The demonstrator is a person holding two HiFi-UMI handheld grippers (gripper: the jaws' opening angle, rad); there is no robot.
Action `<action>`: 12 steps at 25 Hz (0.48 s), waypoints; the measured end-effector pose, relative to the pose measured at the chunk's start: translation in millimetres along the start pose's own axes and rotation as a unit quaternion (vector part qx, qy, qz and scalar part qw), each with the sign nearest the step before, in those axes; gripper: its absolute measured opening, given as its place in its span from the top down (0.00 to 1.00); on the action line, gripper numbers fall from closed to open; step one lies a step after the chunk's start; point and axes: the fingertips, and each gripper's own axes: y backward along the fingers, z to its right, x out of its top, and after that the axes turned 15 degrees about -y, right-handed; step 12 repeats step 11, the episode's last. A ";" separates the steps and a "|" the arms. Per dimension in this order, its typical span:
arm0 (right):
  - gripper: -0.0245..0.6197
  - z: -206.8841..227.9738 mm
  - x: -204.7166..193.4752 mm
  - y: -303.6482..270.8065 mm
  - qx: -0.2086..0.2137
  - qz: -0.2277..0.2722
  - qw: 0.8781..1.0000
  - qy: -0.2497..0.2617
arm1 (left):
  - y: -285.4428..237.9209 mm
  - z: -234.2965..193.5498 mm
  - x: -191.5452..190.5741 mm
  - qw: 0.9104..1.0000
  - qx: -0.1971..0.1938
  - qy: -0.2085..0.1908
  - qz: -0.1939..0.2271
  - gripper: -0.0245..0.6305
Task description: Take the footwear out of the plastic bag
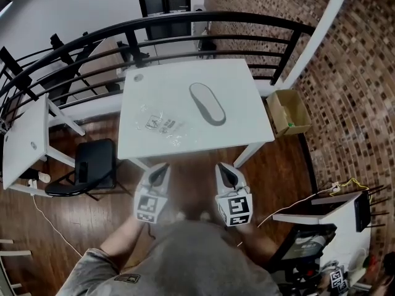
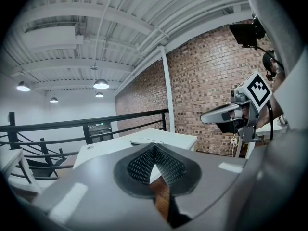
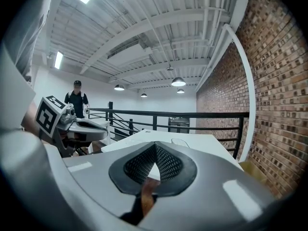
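Note:
A grey flat shoe sole [image 1: 207, 103] lies bare on the white table [image 1: 241, 79], right of centre. A crumpled clear plastic bag [image 1: 162, 125] lies flat to its left, nearer the front edge. Both grippers hover in front of the table, close to my body and over the wooden floor. My left gripper [image 1: 161, 169] is shut with nothing in it, and its pads meet in the left gripper view [image 2: 154, 148]. My right gripper [image 1: 226, 170] is also shut and empty [image 3: 155, 146]. The sole shows faintly on the table beyond each gripper [image 2: 144, 141] [image 3: 181, 142].
A black railing [image 1: 185, 23] curves behind the table. An open cardboard box [image 1: 289, 111] sits on the floor at the right by the brick wall. A black chair [image 1: 95, 165] and a second white table [image 1: 24, 142] stand at the left. A person [image 3: 77, 99] stands far off.

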 end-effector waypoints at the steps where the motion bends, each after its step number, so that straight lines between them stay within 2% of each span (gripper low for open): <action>1: 0.95 -0.6 -0.6 -0.6 0.000 -0.001 1.000 0.000 | -0.3 -0.2 -0.6 1.000 0.000 0.001 0.000 0.96; 12: 0.95 -7.8 -3.7 -6.6 0.003 -0.002 1.000 0.004 | 0.6 -3.2 -7.7 1.000 -0.001 0.006 0.001 0.96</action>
